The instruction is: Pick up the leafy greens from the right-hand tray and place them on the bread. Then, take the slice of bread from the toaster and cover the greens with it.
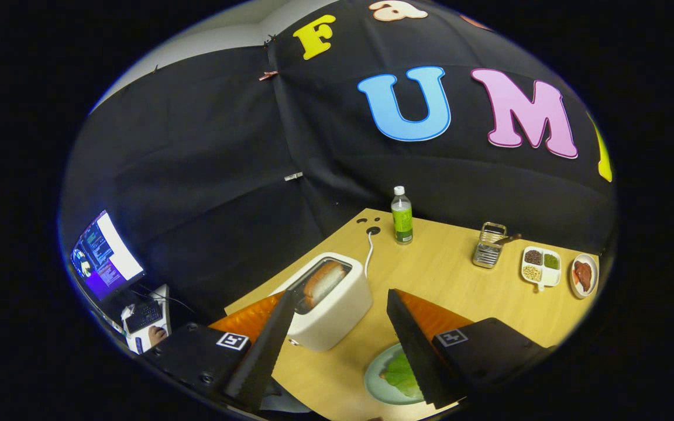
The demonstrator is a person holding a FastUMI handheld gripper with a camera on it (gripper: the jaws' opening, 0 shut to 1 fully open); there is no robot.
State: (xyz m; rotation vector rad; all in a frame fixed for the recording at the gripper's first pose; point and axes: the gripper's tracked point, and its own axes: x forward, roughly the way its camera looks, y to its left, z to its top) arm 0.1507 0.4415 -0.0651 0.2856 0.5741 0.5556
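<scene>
Inside the white toaster (337,304), just ahead of the left finger, a browned slice of bread (322,282) stands on edge in the slot, its top showing. It likely handles light, stiff and crumbly, so a gentle pinch across the flat faces near the top edge looks safest (the slot walls leave little room lower down). The tool (343,362) hangs spread wide, holding nothing. Leafy greens (402,374) already lie on a pale plate (373,374) beside the right finger, soft and easily shifted. Bare counter (430,263) lies open beyond the toaster; a bottle (402,215), a metal holder (489,245) and small dishes (542,266) stand well apart, near the far edge.
</scene>
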